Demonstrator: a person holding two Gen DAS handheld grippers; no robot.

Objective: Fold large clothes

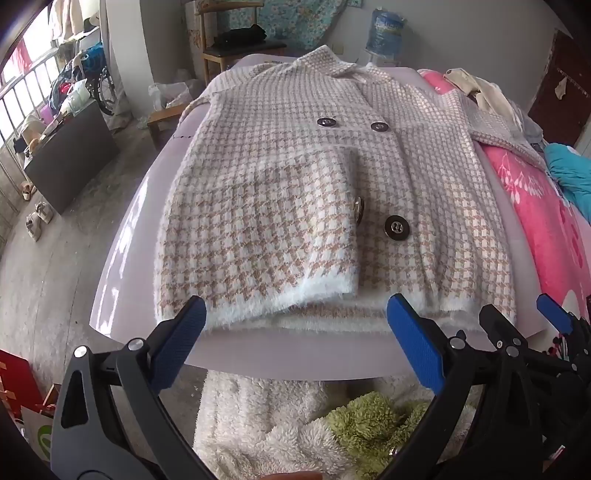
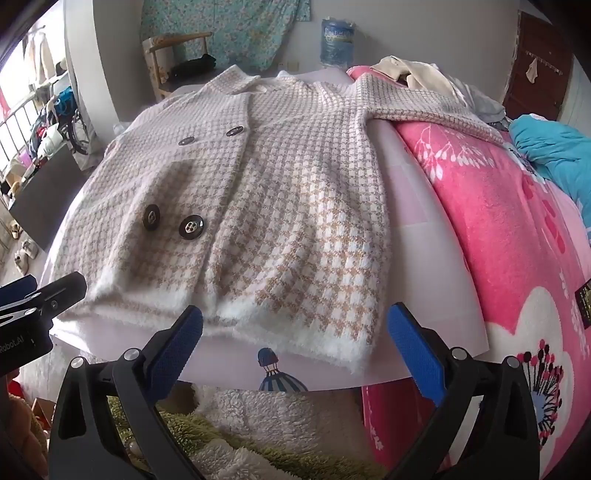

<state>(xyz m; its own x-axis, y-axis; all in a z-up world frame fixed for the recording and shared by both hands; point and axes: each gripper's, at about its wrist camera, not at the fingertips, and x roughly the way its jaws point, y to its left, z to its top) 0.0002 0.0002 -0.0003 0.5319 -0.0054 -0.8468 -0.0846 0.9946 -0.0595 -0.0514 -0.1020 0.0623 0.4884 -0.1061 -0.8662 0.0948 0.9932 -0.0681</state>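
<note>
A beige-and-white houndstooth coat (image 1: 303,177) with dark buttons lies front-up on a white board (image 1: 122,266). Its left sleeve is folded across the front, cuff near the hem. Its right sleeve (image 2: 436,107) stretches out over the pink blanket. My left gripper (image 1: 295,332) is open and empty, just short of the coat's fluffy white hem. My right gripper (image 2: 295,332) is open and empty at the hem's right part, where the coat (image 2: 280,192) fills the view. The right gripper also shows at the right edge of the left wrist view (image 1: 517,321).
A pink flowered blanket (image 2: 498,229) covers the bed to the right, with a teal cloth (image 2: 554,147) and pale clothes (image 2: 413,74) on it. White and green fleece (image 1: 295,417) hangs below the board's front edge. A chair (image 1: 236,40) and water bottle (image 1: 386,33) stand behind.
</note>
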